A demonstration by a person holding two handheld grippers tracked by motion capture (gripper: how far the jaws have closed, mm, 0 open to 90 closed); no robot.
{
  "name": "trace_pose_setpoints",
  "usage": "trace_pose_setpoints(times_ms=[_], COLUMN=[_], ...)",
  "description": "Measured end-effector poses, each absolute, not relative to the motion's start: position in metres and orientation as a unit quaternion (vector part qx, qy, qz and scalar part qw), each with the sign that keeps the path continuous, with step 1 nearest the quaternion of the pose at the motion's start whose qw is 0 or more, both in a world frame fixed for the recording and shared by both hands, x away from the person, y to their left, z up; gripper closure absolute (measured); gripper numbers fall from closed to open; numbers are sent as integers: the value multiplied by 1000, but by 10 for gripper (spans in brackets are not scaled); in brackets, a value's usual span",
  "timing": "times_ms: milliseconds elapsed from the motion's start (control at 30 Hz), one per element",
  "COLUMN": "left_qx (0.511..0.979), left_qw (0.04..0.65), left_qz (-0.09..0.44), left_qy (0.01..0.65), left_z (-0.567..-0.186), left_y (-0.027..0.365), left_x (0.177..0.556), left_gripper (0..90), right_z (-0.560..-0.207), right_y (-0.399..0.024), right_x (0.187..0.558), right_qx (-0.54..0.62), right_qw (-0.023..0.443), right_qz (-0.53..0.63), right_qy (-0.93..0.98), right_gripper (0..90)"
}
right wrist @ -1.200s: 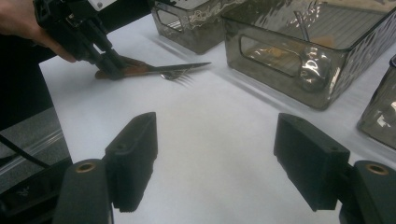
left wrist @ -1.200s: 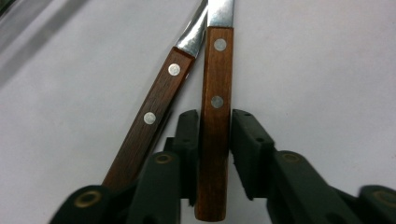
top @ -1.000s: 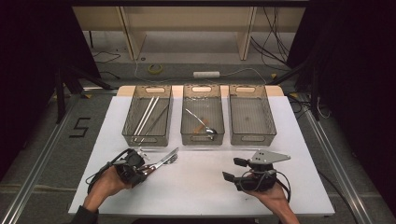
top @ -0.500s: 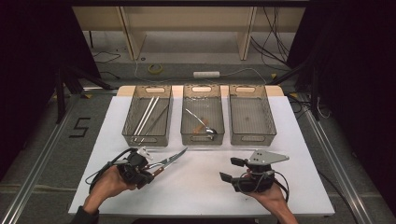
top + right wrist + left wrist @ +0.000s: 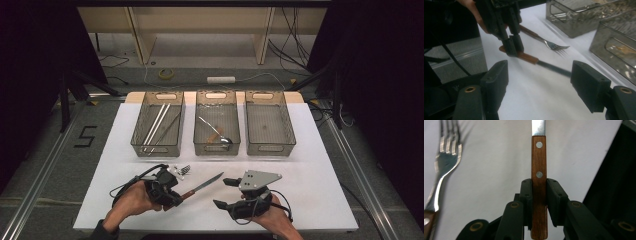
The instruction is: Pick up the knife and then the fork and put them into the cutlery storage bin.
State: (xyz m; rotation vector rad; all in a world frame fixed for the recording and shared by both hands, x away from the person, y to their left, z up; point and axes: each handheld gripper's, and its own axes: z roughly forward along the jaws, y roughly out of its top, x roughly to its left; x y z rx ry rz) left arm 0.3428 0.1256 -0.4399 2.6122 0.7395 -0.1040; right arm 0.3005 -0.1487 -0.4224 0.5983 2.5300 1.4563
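Note:
My left gripper (image 5: 172, 192) is shut on the wooden handle of a knife (image 5: 539, 170) with two rivets. The knife's blade (image 5: 207, 182) points right and slightly away, toward my right gripper (image 5: 226, 193). That gripper is open with nothing between its jaws, which face left toward the knife tip. In the right gripper view the left gripper (image 5: 514, 51) pinches the brown handle (image 5: 529, 58), and the blurred blade runs across between my open right fingers (image 5: 590, 82). A fork (image 5: 183, 169) with a wooden handle lies on the white table just beyond the left gripper, also seen as the fork (image 5: 445, 157).
Three clear bins stand in a row at the back of the white table (image 5: 310, 165). The left bin (image 5: 141, 142) holds chopsticks, the middle bin (image 5: 200, 145) a spoon and other utensils, and the right bin (image 5: 287, 142) looks bare. Dark floor surrounds the table.
The left gripper has carried the knife rightward, away from the fork, toward the table's middle. The right gripper has moved left to meet it.

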Motion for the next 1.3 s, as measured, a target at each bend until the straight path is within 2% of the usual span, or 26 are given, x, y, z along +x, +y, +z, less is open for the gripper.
trace_pose_setpoints(times_ms=[300, 700, 933, 1300], left_qx=[948, 956, 957, 960], left_qw=[210, 199, 198, 192], left_qz=[-52, -69, -79, -87], left_qy=[234, 205, 195, 186], left_z=[-434, -429, -424, -424], left_y=[102, 76, 70, 67], left_x=[342, 340, 339, 337], left_gripper=[751, 751, 751, 750], right_z=[-432, -445, -452, -460], right_y=[-123, -110, -102, -93], right_x=[298, 292, 288, 283], right_qx=[154, 86, 47, 0], right_qw=[97, 155, 189, 220], right_qz=[446, 381, 340, 305], right_qy=[876, 907, 920, 927], right_gripper=[319, 369, 421, 557])
